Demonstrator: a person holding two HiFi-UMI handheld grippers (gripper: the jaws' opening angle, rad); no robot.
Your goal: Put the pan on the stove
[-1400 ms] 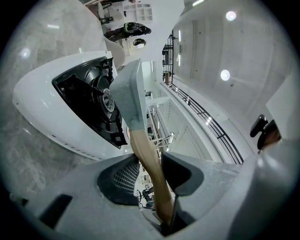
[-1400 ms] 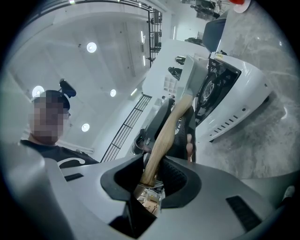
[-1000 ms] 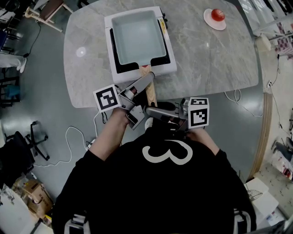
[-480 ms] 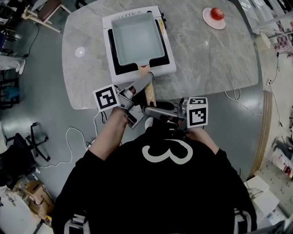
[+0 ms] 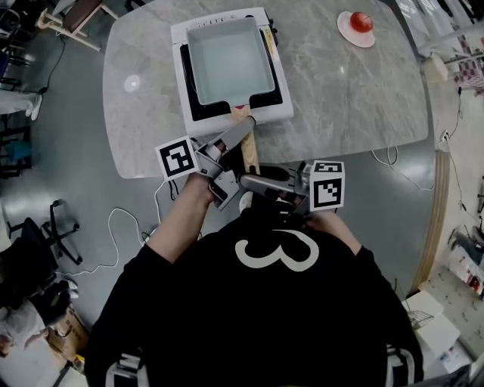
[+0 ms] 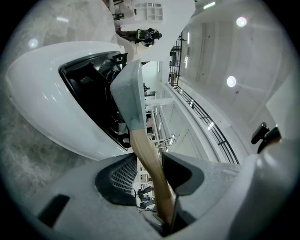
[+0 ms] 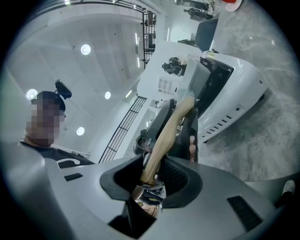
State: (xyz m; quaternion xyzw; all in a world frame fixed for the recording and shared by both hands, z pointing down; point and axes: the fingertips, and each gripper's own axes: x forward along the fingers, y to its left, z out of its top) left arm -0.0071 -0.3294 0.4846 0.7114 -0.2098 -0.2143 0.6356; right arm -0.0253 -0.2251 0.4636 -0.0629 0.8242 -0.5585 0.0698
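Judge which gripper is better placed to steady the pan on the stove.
Left, probably. The left gripper straddles the wooden handle nearer the pan, which sits on the stove. The right gripper reaches only the handle's end.

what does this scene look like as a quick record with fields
pan: square, pale, resting on the stove
handle: wooden, points toward the person
left gripper: jaws apart round the handle, gap at one pad
right gripper: jaws apart round the handle's end
plate: far right of the table, holds a red thing
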